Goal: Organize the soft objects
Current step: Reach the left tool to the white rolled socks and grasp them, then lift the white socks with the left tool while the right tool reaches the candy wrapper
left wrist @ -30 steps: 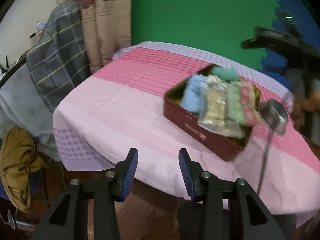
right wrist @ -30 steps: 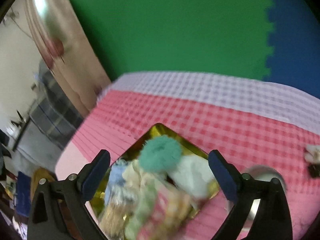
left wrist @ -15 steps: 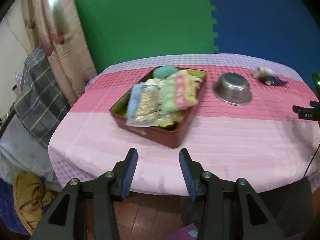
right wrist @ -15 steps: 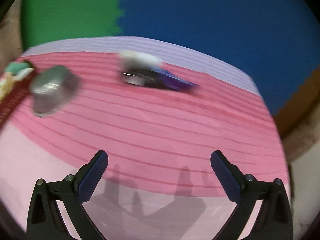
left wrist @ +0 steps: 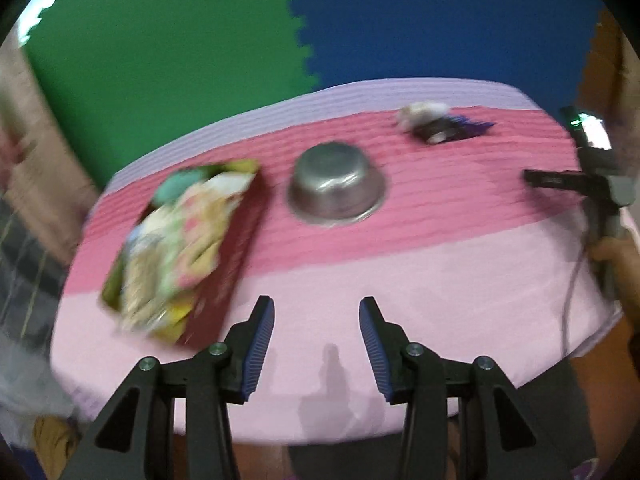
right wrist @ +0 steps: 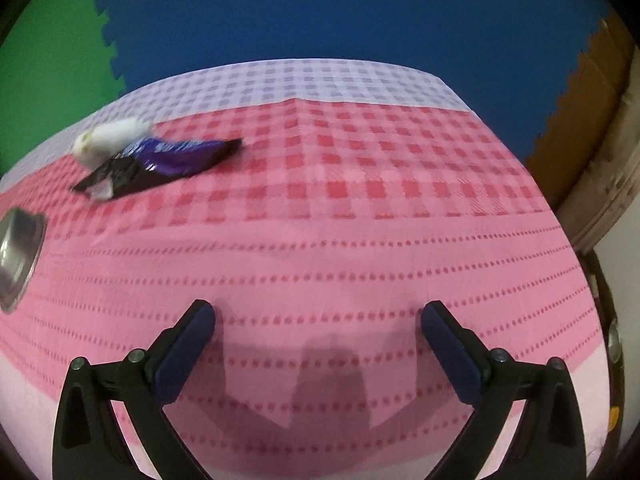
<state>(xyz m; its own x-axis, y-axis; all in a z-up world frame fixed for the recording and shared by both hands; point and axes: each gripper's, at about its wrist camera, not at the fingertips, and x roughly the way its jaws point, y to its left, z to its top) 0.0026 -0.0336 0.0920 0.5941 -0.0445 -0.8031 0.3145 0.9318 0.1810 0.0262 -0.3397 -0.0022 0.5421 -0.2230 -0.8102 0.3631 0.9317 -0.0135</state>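
A dark red tin (left wrist: 236, 248) sits at the table's left, filled with soft pastel bundles (left wrist: 188, 236) and a teal fluffy one (left wrist: 180, 184). A white soft object (left wrist: 420, 112) and a purple wrapper (left wrist: 452, 128) lie at the far right; they also show in the right wrist view, the white object (right wrist: 112, 136) beside the wrapper (right wrist: 168, 160). My left gripper (left wrist: 316, 340) is open and empty above the near table edge. My right gripper (right wrist: 318, 344) is wide open and empty over the pink cloth; it also shows in the left wrist view (left wrist: 580, 178).
An upturned steel bowl (left wrist: 336, 184) stands mid-table, right of the tin; its edge shows in the right wrist view (right wrist: 16, 256). The pink and lilac checked cloth (right wrist: 360, 184) covers the table. Green and blue foam mats (left wrist: 304, 32) form the back wall.
Both views have swung to the right. The tin has shifted to the left of the left wrist view. The right gripper has moved closer over the cloth; both stay open.
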